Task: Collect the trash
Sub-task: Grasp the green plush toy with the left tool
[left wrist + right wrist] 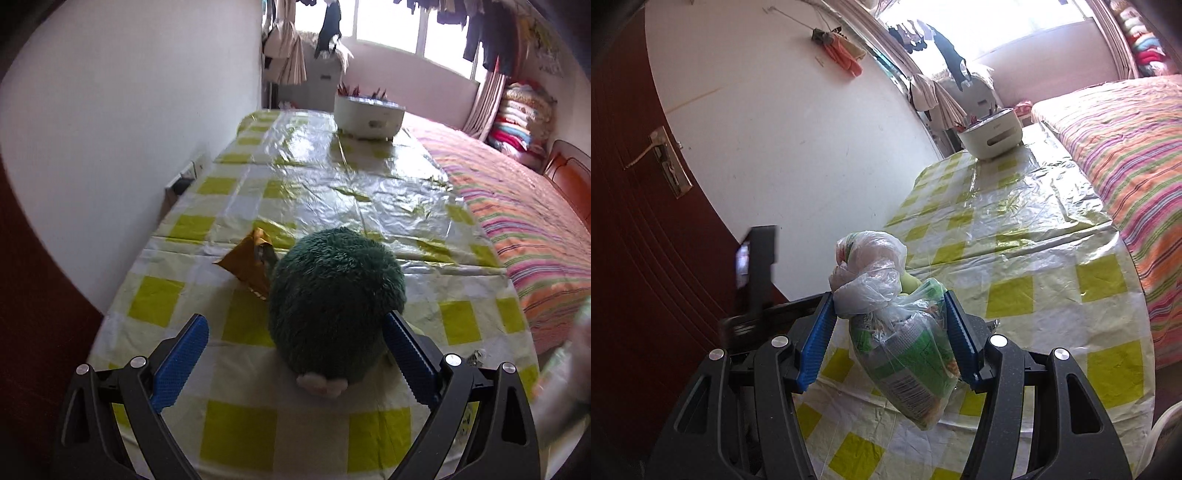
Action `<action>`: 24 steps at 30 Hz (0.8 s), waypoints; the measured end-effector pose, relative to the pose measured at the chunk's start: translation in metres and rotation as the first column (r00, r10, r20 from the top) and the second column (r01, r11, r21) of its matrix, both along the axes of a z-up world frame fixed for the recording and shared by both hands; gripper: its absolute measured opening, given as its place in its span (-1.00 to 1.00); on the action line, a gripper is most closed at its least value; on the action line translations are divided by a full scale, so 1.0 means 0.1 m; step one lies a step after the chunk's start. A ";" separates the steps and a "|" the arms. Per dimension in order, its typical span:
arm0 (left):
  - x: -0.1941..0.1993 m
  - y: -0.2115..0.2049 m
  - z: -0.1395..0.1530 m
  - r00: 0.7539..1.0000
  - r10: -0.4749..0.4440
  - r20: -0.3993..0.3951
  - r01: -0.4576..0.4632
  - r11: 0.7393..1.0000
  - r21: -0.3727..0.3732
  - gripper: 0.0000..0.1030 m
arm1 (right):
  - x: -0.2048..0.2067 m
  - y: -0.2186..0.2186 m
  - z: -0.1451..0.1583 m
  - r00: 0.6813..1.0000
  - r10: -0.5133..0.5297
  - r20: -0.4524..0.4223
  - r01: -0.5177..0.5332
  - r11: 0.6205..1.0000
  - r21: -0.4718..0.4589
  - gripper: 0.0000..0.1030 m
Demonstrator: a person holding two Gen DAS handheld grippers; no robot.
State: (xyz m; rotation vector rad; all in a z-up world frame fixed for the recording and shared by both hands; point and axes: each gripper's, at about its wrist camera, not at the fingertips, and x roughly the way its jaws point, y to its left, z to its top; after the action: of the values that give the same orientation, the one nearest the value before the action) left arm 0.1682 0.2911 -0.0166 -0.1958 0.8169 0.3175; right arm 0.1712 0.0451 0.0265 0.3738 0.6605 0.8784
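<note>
In the left wrist view my left gripper [295,325] is open above the checked tablecloth [240,424]. A dark green plush toy [334,306] lies between its blue fingers, against the right one. A crumpled gold wrapper [247,264] lies just beyond the toy, to its left. In the right wrist view my right gripper [888,314] is shut on a knotted clear plastic bag [905,339] filled with green packaging, held above the table's near end. A blurred part of the left gripper [757,273] shows at the left.
A white tub [367,116] with colored sticks stands at the table's far end; it also shows in the right wrist view [991,138]. A striped bed [524,221] runs along the right side. A white wall [129,129] and a brown door [646,221] are on the left.
</note>
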 end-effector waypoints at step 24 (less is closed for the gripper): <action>0.32 -0.01 -0.27 0.999 -0.038 -0.020 0.036 0.995 -0.098 0.79 | 0.05 -0.21 -0.09 1.000 -0.008 -0.029 0.010 0.999 0.039 0.11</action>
State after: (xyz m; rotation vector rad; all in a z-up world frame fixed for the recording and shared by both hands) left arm 0.2003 0.2904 -0.0440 -0.2690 0.8569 0.2457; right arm 0.1766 0.0239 0.0178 0.4250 0.6686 0.8797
